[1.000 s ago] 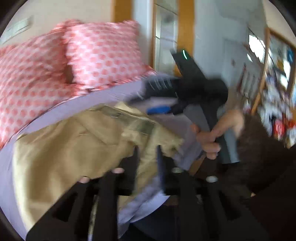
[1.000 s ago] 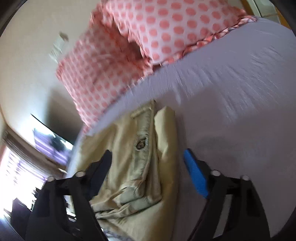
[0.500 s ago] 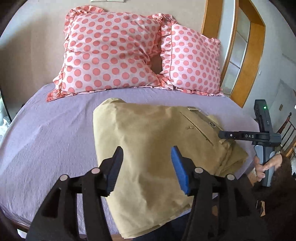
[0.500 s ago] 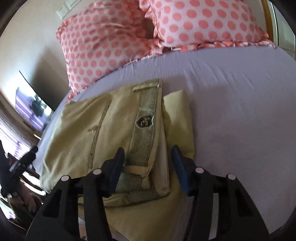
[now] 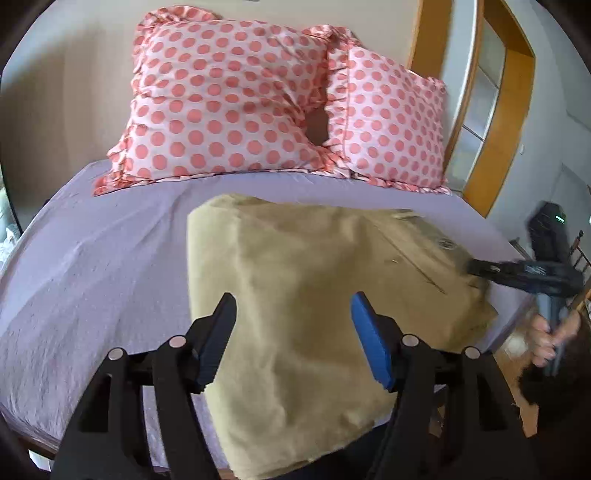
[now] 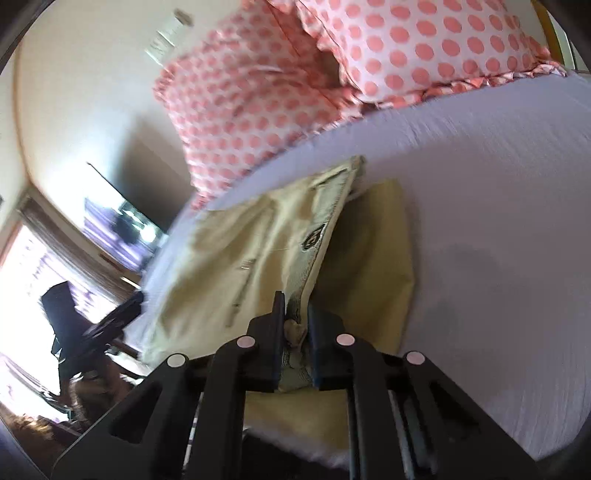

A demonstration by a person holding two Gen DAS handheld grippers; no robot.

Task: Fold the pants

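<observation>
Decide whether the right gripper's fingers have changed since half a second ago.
Yes. The right gripper, then open above the pants, has shut on the waistband, lower toward the purple sheet.

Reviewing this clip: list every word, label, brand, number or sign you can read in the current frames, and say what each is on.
No text can be read in either view.
Woven badge on the waistband of the khaki pants: a dark emblem, too blurred to read.
Lettering on the right gripper: pale marks, smeared by motion, unreadable.
Wall plate above the polka-dot pillows: blurred, no text made out.
</observation>
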